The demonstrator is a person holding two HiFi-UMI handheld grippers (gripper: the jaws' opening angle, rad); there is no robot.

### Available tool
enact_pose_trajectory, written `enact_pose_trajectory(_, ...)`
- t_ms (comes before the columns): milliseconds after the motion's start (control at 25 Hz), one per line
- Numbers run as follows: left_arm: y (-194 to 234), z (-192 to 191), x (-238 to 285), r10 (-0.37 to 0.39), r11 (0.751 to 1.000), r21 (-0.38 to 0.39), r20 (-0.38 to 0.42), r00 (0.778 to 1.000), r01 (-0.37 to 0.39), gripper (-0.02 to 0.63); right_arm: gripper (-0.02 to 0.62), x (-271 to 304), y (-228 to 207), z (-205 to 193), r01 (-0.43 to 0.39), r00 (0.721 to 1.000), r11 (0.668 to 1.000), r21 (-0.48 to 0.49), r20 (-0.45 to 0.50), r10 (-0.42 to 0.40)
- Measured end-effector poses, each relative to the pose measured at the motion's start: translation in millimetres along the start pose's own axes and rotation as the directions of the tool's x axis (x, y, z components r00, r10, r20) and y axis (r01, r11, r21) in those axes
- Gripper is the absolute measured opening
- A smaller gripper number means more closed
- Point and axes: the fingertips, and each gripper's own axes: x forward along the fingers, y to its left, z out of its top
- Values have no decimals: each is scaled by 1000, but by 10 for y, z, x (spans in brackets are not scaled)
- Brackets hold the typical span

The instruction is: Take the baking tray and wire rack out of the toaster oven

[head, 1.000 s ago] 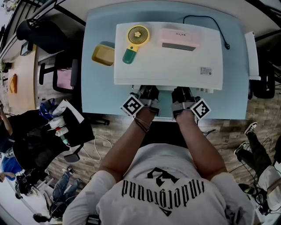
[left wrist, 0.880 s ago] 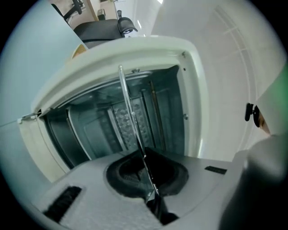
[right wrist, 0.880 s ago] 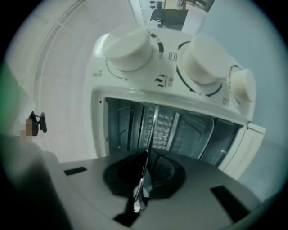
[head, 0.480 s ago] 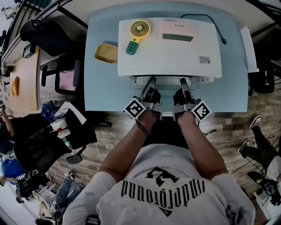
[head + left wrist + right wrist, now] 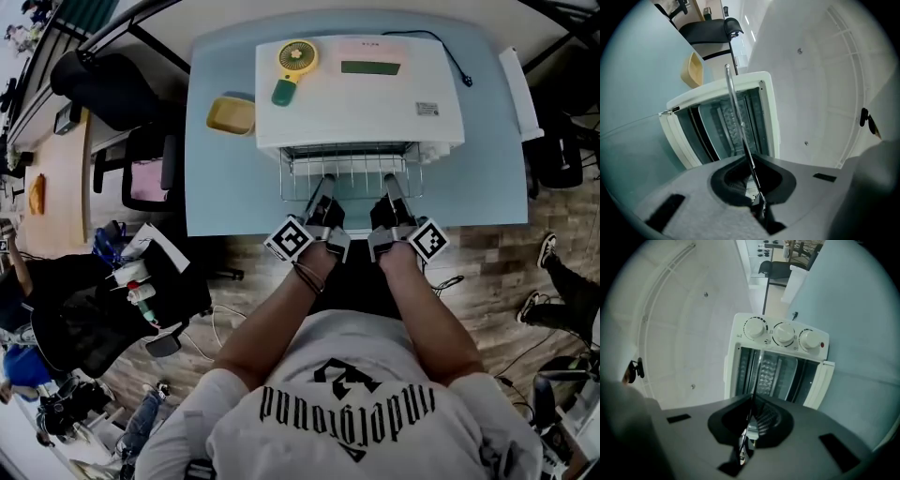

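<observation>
Sliding out: step in hand is the wire rack (image 5: 352, 173), which stands partway out of the front of the toaster oven (image 5: 361, 103), its rear part under the oven's roof.
Left gripper (image 5: 325, 182): fingers (image 5: 322, 193) clenched on the rack's front wire, left of centre; the left gripper view shows the thin rod (image 5: 736, 112) pinched between them.
Right gripper (image 5: 388, 180): fingers clenched on the same front wire, right of centre; the right gripper view shows the rod (image 5: 757, 376) running up from the closed grip (image 5: 751, 420).
Baking tray: not made out in any view; judged to be inside the oven, if present.
Oven: white, on the pale blue tabletop (image 5: 230, 187), front open; three knobs (image 5: 783, 333) beside the opening.
Bystanders: hand fan (image 5: 292, 66) lying on the oven's top; yellow dish (image 5: 231, 114) on the tabletop just beside the oven.
Progress (judged): first of two removals, about midway.
Next move calls for: an even, level pull from both hands until the rear edge clears the opening, then setting the rack on bare tabletop.
Risk (judged): uneven pull could jam the rack in its guides or shift the oven.
</observation>
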Motion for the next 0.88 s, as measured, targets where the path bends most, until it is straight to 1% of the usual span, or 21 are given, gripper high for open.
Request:
enact_pose_trajectory(160,-58,-31,-103,-4,1000,19,-9,1000,5,6,2,-109,35,-48,-6,1000,1000,-13,-14,6)
enact_pose_trajectory(400,-110,-154,-313,8,1000,-11,9,1000,-8,6,2,-311,93,-139,-22,998,1000,-6,-53,21)
enact_pose_trajectory(480,-88,-207,-407,41,999,-22,20,999,-41,6,2,-394,95,-167,-19,997,1000,-1,-71,18)
enact_pose_trajectory(640,-74,-279,-621,85,996,-7,47,995,-85,6,2,-568,161,-248,-40,993,999,2,-107,40)
enact_pose_trajectory(760,-207,-352,-737,19,1000,12,66,998,-20,5,2,-775,206,-335,-44,990,999,7,-131,45)
enact_pose_trajectory(800,-239,-402,-798,15,1000,11,69,997,-16,5,2,-856,213,-354,-43,990,999,8,-137,44)
enact_pose_trajectory(880,-257,-508,-953,32,999,18,71,997,-33,5,2,-1022,211,-396,-38,988,999,15,-148,39)
